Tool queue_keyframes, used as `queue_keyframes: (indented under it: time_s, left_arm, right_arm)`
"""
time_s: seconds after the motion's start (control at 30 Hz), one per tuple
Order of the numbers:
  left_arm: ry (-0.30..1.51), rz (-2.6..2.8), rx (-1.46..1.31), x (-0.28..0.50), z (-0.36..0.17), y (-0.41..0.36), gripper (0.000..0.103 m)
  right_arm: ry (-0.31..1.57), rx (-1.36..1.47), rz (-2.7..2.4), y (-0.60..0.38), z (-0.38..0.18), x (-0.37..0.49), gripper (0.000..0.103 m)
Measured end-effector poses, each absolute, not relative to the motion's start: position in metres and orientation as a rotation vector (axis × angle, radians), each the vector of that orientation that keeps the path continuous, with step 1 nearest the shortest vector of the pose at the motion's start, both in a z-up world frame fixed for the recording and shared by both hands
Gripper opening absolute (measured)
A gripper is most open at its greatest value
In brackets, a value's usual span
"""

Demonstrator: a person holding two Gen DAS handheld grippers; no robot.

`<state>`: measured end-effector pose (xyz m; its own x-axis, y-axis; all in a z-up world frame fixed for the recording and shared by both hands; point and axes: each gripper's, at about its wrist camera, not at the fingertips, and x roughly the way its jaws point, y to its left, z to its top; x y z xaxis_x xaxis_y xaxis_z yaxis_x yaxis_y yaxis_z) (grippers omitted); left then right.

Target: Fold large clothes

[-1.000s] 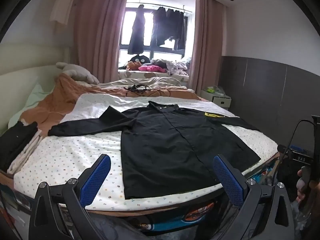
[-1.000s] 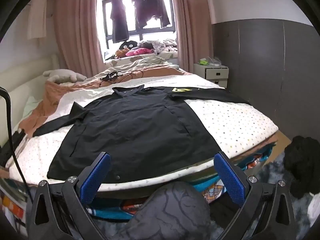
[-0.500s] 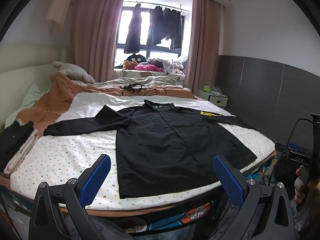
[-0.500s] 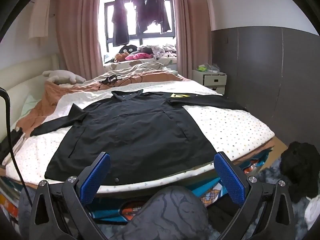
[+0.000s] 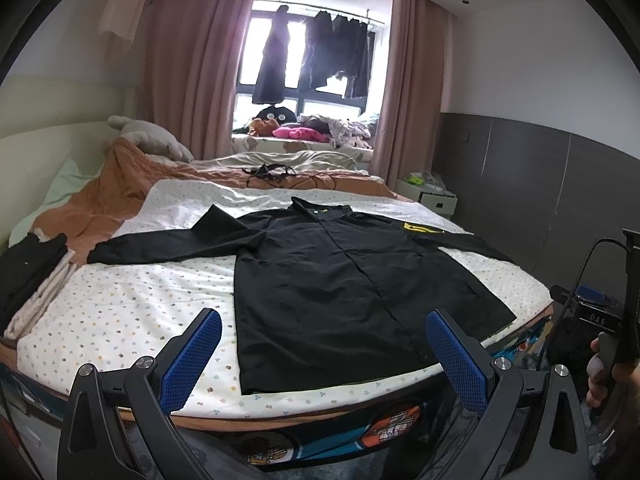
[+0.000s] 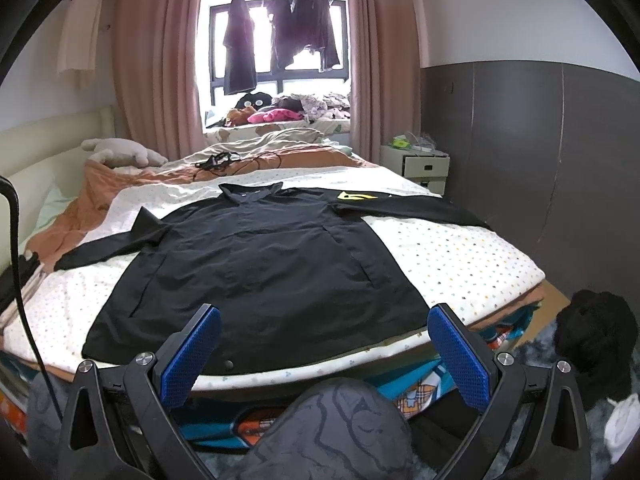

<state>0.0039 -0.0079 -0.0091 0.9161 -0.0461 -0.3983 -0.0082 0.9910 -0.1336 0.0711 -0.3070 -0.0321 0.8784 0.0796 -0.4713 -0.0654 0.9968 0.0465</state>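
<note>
We hold both grippers back from the foot of the bed point(image 5: 120, 312), nothing in either. Our left gripper point(image 5: 324, 354) has its blue pads point(image 5: 192, 356) spread wide, empty, hanging off the near bed edge. Our right gripper point(image 6: 326, 354) is the same: pads point(image 6: 460, 354) wide apart, empty, with our knee point(image 6: 332, 432) under it at 6 o'clock.

The black jacket point(image 5: 340, 280) lies flat and face up on the dotted sheet point(image 5: 132, 300), collar point(image 5: 320, 210) at 12 o'clock, hem toward us at 6 o'clock. One sleeve point(image 5: 160, 242) runs out to 9 o'clock, the other sleeve point(image 6: 420, 210) to 3 o'clock with a yellow patch point(image 6: 354, 196) near the shoulder. In the right view the jacket point(image 6: 260, 272) fills the middle of the bed, hem just beyond the pads, not touching them.

At 9 o'clock in the left view a stack of folded clothes point(image 5: 32, 280) sits on the bed edge. An orange blanket point(image 5: 104, 208) is bunched at 10 o'clock. Dark clothes point(image 6: 280, 40) hang in the window at 12 o'clock. A white nightstand point(image 6: 424, 164) stands at 2 o'clock.
</note>
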Motion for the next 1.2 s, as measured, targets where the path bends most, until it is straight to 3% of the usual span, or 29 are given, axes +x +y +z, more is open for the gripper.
queue_keyframes:
  time_s: [1.2]
  left_arm:
    - [0.41,-0.021,-0.144,-0.003,-0.013,-0.002,0.102]
  right_arm:
    - [0.476,0.008,0.075,-0.296,-0.036,0.069,0.103]
